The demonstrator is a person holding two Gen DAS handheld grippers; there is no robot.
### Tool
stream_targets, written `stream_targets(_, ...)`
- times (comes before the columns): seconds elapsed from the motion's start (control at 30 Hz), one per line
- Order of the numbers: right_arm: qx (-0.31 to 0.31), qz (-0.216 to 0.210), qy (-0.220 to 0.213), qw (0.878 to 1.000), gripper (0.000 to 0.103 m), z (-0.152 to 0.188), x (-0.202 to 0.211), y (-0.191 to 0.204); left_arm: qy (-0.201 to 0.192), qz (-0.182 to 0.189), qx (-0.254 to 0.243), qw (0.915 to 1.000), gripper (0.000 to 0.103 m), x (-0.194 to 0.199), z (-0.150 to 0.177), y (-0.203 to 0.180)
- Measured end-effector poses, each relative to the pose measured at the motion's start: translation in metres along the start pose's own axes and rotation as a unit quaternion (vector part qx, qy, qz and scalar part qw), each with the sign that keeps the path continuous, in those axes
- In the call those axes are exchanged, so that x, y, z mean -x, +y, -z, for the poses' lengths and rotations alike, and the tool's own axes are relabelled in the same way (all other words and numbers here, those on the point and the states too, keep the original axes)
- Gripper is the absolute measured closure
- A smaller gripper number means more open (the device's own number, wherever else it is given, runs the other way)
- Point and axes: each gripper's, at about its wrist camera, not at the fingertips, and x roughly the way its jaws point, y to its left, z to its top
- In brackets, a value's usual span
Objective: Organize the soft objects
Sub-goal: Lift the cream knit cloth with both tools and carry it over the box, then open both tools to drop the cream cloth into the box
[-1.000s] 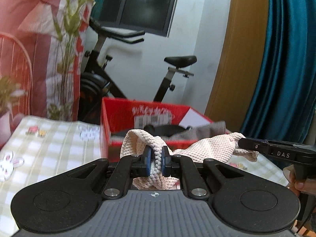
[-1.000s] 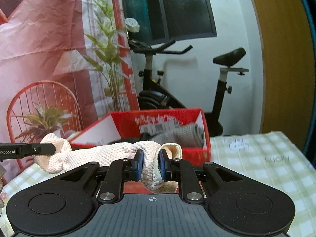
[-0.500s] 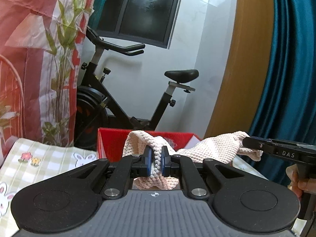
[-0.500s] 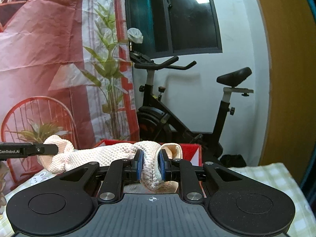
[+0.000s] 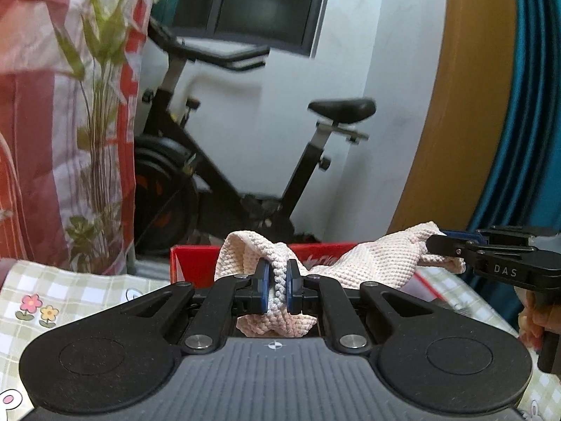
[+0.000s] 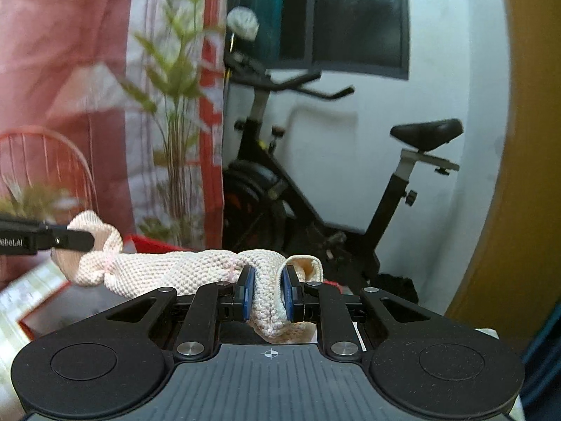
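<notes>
Two ends of cream knit cloth (image 5: 378, 263) pinched, left hand-held gripper (image 5: 277, 289) one, right hand-held gripper (image 6: 268, 296) other, above red box (image 5: 196, 263)

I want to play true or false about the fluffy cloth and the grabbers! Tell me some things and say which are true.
1. Both grippers hold the same cloth. True.
2. The left gripper has its jaws wide open. False: they are shut on the cloth.
3. The cloth is bright blue. False: it is cream.
4. A red box sits behind the cloth. True.
5. The right gripper holds nothing. False: it is shut on the cloth too.
6. An exercise bike stands by the white wall. True.
</notes>
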Motion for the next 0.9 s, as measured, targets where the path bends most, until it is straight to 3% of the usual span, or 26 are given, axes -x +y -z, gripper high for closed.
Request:
stream_targets(0.27,0.047,-0.013,0.084,0.995,0.087,0.022,-0.050,0.019,0.093,0.005,-0.032,0.9952,0.093,-0.042,0.018,0.004)
stream_targets(0.63,0.033,-0.013,0.131,0.991,0.087,0.036,-0.070,0.018,0.121,0.006,-0.035,0.9920,0.092,-0.051,0.025,0.009)
stream_targets(0.73,0.035,-0.008,0.127,0.991,0.077,0.035,-0.067,0.019,0.112,0.005,-0.037,0.9930,0.090,-0.049,0.022,0.006)
stream_targets(0.8,0.033,-0.006,0.121,0.992,0.071,0.033,-0.064,0.020,0.103,0.007,-0.038,0.9939,0.081,-0.046,0.019,0.004)
stream_targets(0.87,0.031,-0.003,0.114,0.993,0.067,0.031,-0.058,0.020,0.093,0.009,-0.037,0.9949,0.057,-0.040,0.017,0.003)
stream_targets(0.9,0.030,-0.001,0.111,0.993,0.062,0.029,-0.055,0.021,0.087,0.008,-0.038,0.9954,0.053,-0.038,0.015,0.002)
